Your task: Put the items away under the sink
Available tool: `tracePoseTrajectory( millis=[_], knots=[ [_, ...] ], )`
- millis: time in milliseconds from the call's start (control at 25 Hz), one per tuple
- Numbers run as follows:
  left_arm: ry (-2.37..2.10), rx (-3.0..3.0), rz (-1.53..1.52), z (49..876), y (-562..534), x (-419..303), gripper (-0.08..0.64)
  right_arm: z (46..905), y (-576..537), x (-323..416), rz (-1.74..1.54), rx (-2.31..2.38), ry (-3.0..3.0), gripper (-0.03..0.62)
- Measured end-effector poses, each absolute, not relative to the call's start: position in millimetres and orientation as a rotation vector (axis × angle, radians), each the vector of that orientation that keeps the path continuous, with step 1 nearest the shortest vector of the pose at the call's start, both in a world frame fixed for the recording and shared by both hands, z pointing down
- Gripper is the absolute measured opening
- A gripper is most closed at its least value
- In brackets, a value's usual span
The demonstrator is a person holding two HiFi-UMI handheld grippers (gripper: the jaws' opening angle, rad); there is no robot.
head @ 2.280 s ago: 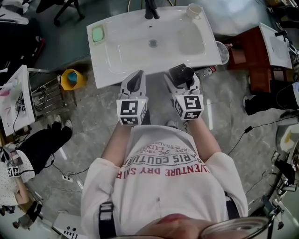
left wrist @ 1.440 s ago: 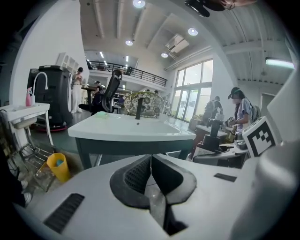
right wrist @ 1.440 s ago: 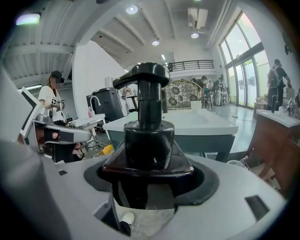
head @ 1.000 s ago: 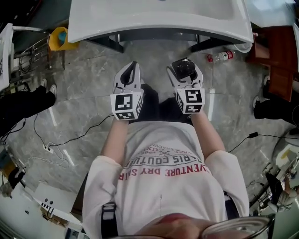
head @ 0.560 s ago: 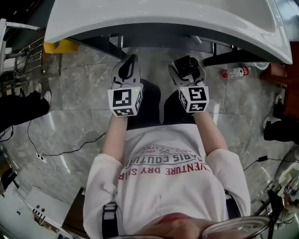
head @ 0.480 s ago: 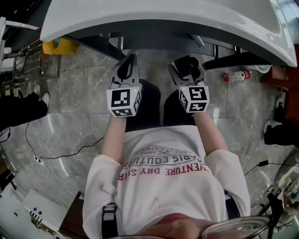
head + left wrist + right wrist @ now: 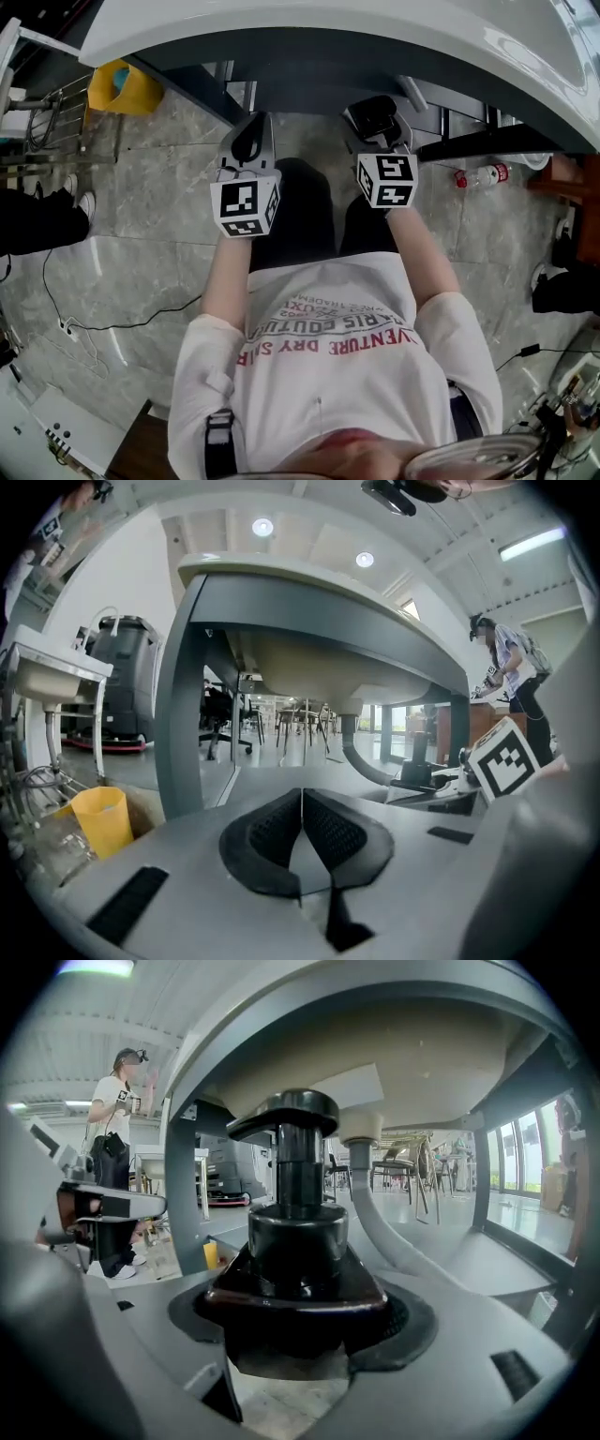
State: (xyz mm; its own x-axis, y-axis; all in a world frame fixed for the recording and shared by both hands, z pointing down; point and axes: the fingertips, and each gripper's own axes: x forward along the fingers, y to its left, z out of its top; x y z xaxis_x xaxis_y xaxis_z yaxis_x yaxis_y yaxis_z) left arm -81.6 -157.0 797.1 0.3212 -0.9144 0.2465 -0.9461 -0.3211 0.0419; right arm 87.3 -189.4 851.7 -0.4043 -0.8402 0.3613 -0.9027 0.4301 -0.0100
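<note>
Black pump bottle [image 7: 298,1241], clamped in right tool [image 7: 302,1326]

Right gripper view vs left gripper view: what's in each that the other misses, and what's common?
Only the right gripper view: a dark pump bottle clamped in the right gripper.
Only the left gripper view: the left gripper with its jaws shut together on nothing, plus the right gripper's marker cube off to the side.
Both: the underside of the sink, its drain pipe and the grey frame leg ahead.
</note>
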Motion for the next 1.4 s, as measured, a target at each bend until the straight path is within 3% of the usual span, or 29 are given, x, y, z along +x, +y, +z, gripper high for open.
tracePoseTrajectory(
  millis=[600,1400],
  knots=[
    [-1.681,2.435,0.278,811,-168,-89,0.028,862,-280,75,0.289,1.647,-2.244,0.374],
    [-1.671,2.407,0.262,821,-164,-81,0.028,863,-310,70,0.272,1.724,-2.23,0.376]
  ],
)
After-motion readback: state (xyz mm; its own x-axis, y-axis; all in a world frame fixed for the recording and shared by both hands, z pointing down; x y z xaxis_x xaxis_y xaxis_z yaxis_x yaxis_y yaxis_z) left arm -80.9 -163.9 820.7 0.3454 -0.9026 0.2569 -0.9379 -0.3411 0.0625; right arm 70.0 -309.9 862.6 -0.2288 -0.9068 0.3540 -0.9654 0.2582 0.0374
